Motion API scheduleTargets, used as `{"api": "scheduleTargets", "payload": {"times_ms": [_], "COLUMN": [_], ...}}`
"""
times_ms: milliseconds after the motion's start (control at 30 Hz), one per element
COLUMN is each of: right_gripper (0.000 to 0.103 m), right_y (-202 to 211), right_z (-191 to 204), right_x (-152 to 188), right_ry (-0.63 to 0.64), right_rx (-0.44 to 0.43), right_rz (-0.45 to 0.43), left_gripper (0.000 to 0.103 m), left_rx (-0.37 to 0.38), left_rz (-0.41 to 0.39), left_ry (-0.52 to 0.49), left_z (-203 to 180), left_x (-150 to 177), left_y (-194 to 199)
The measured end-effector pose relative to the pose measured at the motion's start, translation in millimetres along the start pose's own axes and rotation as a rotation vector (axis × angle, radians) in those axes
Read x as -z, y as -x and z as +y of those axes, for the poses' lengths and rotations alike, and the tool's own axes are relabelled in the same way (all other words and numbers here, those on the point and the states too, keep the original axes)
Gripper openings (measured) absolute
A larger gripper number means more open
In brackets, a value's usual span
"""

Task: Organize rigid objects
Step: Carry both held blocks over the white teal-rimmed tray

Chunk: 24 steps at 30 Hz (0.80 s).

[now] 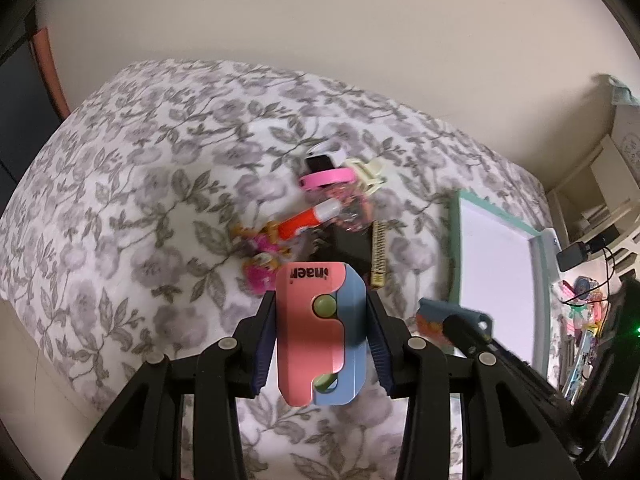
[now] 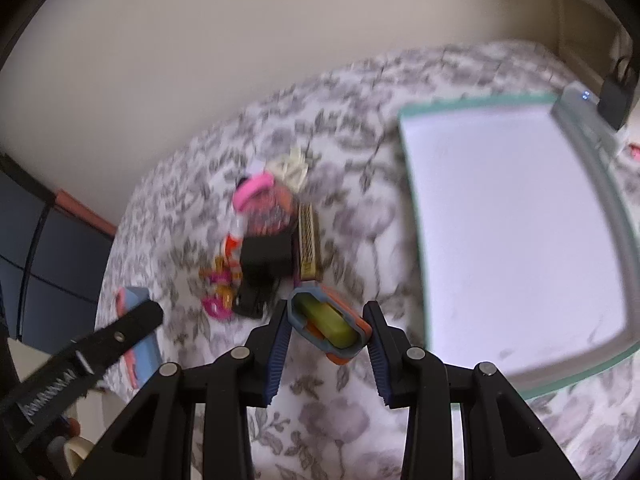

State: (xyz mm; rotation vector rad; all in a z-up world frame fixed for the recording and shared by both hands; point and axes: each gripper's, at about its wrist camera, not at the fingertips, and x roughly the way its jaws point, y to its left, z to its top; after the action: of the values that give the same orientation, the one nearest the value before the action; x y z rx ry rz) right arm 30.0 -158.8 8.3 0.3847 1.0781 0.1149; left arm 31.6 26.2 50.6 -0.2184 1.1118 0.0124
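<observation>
Left gripper (image 1: 320,340) jaws clamp a pink-blue toy (image 1: 320,336); right gripper (image 2: 328,320) jaws pinch an orange-grey case (image 2: 329,322). Keep both squeezes firm, then lower flat into the tray (image 2: 416,216) right of the jaws.

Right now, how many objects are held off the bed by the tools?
2. The pink and blue plastic block sits in the left tool; the grey and orange case with a yellow-green insert sits in the right tool. The other toys lie on the bed.
</observation>
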Motion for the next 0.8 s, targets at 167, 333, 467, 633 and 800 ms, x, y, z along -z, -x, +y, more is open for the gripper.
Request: {"api": "scheduleTargets", "payload": {"times_ms": [167,333,467,633,800], "right_gripper": [0.039,0.039,0.039,0.039,0.039], "right_y": [28,46,56,59,60], "right_z": [-12,-30,-49,-69,-85], "right_x": [-16,-29,-42,-58,-74], "right_ry": [-0.034,-0.074,-0.116,-0.147,-0.171], "right_rx": [0.010,0.078,0.114,0.177,0.225], "right_rz": [-0.107,-0.185,-0.212,-0.226,-0.251], "left_gripper": [0.044,0.044,0.044,0.044,0.044], "left_rx": [0.023,0.034,0.052,0.079,0.103], "left_rz": [-0.004,0.014,0.031,0.044,0.050], "left_ry": [-0.029,-0.083,-0.108,-0.144,-0.176], "left_z": [-25,-55,-78,-108,-139], "left_x": [-7,-10,-15,-25,-35], "left_y": [-2,-12,-20,-26,-37]}}
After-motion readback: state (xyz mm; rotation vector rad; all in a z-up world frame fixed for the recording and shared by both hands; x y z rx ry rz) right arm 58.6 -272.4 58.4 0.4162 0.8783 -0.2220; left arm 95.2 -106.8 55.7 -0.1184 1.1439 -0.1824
